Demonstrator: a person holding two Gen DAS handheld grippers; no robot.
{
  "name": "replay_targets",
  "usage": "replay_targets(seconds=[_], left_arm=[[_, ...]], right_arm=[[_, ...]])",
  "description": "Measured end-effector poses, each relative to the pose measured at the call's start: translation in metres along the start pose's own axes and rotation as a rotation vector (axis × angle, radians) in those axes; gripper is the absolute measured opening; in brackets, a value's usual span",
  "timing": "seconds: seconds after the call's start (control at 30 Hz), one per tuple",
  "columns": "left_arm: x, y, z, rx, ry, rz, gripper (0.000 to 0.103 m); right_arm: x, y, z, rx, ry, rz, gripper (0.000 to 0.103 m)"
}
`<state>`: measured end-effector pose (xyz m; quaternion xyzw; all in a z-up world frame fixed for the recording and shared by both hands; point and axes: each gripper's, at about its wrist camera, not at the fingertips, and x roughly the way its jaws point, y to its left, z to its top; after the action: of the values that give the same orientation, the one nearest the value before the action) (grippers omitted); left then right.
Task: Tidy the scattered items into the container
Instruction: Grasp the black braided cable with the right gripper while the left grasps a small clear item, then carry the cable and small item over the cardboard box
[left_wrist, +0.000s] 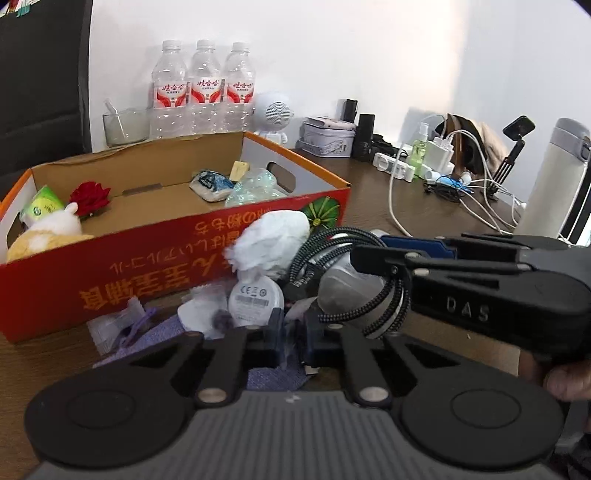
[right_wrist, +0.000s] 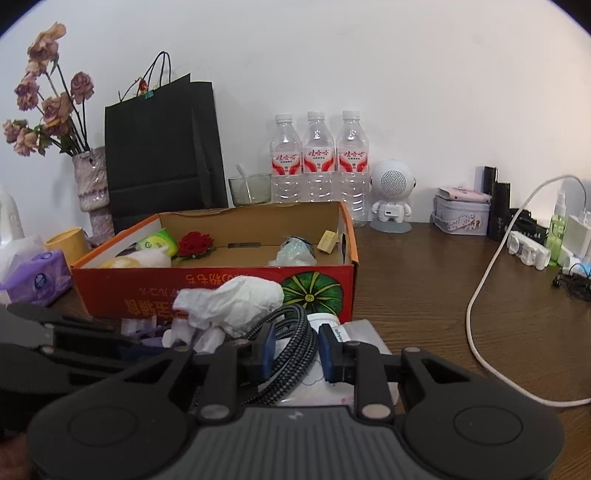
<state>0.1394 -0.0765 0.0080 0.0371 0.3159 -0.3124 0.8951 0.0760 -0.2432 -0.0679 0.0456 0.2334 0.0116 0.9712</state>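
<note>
Our right gripper (right_wrist: 293, 352) has its blue-padded fingers spread either side of a coiled braided cable (right_wrist: 291, 334); the pads flank the coil but a gap shows on the right side, so we judge it not yet pinched. Our left gripper (left_wrist: 291, 338) has its jaws drawn close together around something pale and thin above a purple cloth (left_wrist: 166, 328); we cannot tell whether it truly grips it.

Just beyond the fingers lies the heap of scattered items: a crumpled white tissue (right_wrist: 236, 301) resting against the cable, a round white device (left_wrist: 255, 295) label side up, and a flat pale packet (right_wrist: 369, 332) under the coil. Behind the heap, touching it, stands the red cardboard box (right_wrist: 207, 288), open-topped; inside already sit a red rose (right_wrist: 195, 243), a green packet (right_wrist: 159, 242), a plush toy (left_wrist: 48, 230) and a wrapped bundle (right_wrist: 295, 251).

Risks, as we judge them: the cable's loops may spring apart if pinched on one strand only; lifting it may drag the tissue along; the two grippers work near each other and could collide; the white charging lead (right_wrist: 491, 280) trails nearby and could snag.
</note>
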Motion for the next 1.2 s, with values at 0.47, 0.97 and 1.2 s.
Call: replay_targets(seconds=[0.47, 0.97, 1.2], left_arm=[[-0.131, -0.001, -0.043, -0.213, -0.181, 0.234, 0.008], [-0.216, -0.060, -0.088, -0.141, -0.300, 0.252, 0.008], [-0.220, -0.066, -0.098, -0.139, -0.303, 0.241, 0.008]], right_arm=[[-0.075, 0.050, -0.014, -0.057, -0.065, 0.176, 0.014], [-0.196, 0.074, -0.021, -0.042, -0.221, 0.201, 0.014], [-0.195, 0.058, -0.025, -0.007, -0.197, 0.175, 0.014]])
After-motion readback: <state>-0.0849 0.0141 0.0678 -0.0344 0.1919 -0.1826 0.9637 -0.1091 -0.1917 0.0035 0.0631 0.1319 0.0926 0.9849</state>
